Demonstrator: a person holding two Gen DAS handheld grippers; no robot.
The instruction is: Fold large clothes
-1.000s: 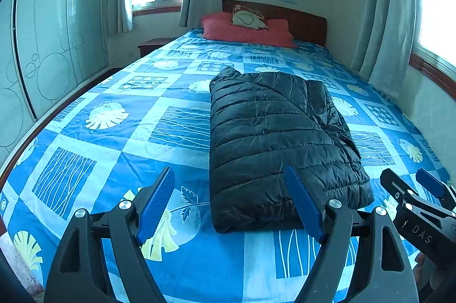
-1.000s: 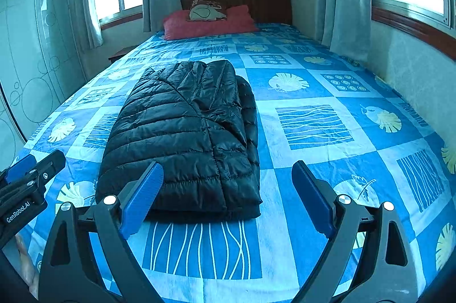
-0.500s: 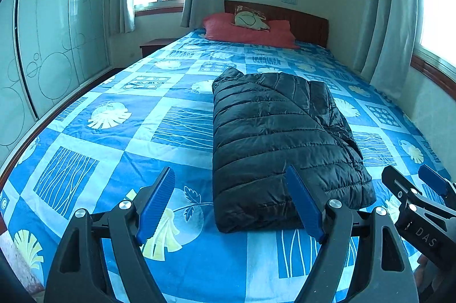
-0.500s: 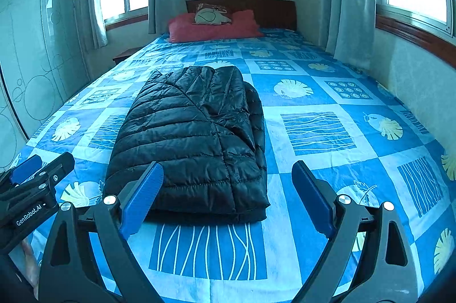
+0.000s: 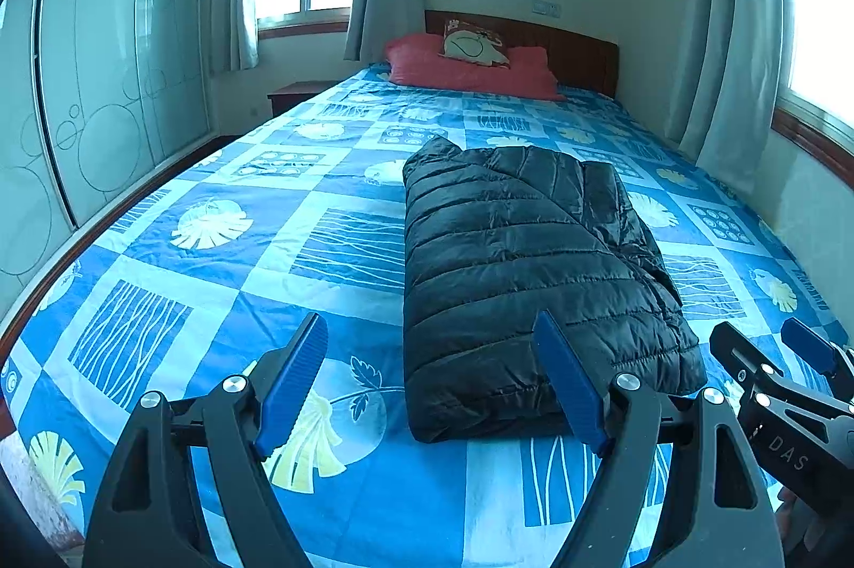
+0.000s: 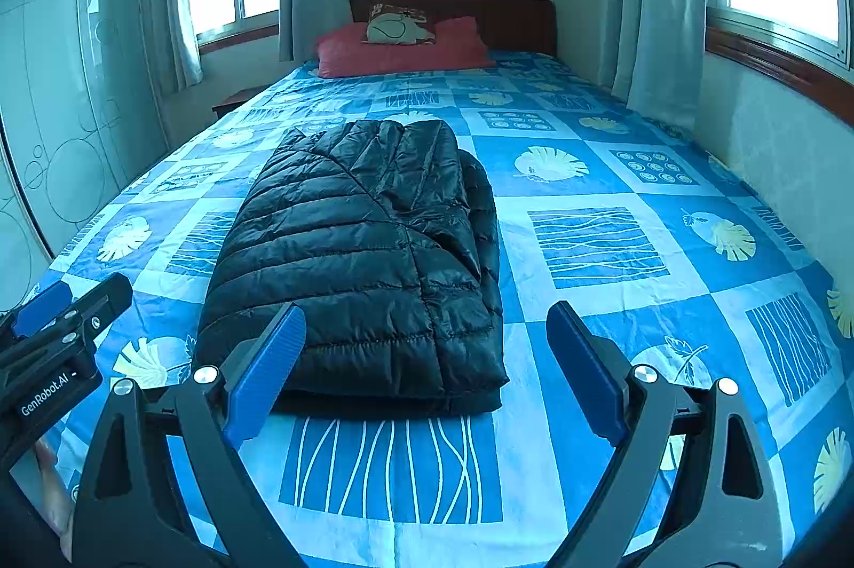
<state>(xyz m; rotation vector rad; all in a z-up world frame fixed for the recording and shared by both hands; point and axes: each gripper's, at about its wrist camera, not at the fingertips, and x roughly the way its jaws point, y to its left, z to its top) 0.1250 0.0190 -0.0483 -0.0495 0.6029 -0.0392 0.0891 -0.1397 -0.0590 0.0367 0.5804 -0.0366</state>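
Folded black jacket (image 5: 534,269) lies beyond both spread, empty tools, left (image 5: 435,381) and right (image 6: 427,368).

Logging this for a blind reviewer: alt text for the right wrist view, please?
A black puffer jacket lies folded lengthwise on a blue patterned bedspread. The open right gripper hovers at its near end, empty. Red pillows sit by the headboard.
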